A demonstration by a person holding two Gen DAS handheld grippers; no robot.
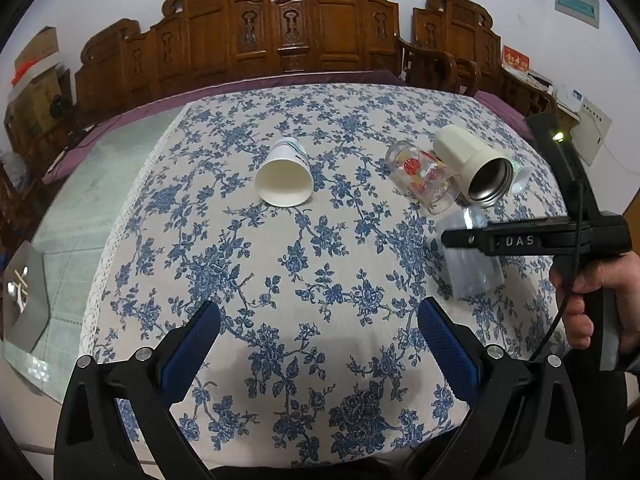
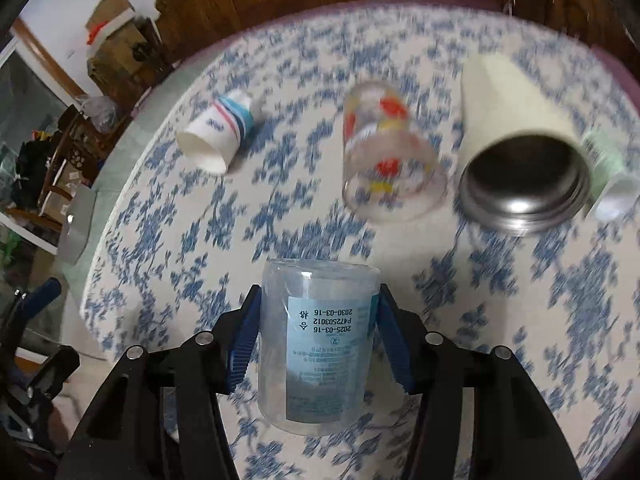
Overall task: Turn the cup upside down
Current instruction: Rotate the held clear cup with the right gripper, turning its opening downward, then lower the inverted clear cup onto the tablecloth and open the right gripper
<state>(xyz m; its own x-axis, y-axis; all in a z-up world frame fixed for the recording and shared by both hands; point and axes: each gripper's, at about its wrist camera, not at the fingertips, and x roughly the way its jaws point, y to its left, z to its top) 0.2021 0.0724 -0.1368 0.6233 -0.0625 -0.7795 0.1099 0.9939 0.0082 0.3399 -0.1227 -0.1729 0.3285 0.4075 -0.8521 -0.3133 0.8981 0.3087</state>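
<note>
The right gripper (image 2: pixel 318 344) is clamped on a clear plastic cup (image 2: pixel 316 344), its label upside down, above the floral table (image 2: pixel 168 216). The left gripper (image 1: pixel 318 334) hangs spread apart. Beyond lie a printed glass (image 2: pixel 390 156), a cream flask (image 2: pixel 520 148) and a paper cup (image 2: pixel 218 136) on their sides.

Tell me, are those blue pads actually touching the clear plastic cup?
Touching. In the right wrist view both blue pads press against the sides of the clear plastic cup, no gap either side.
</note>
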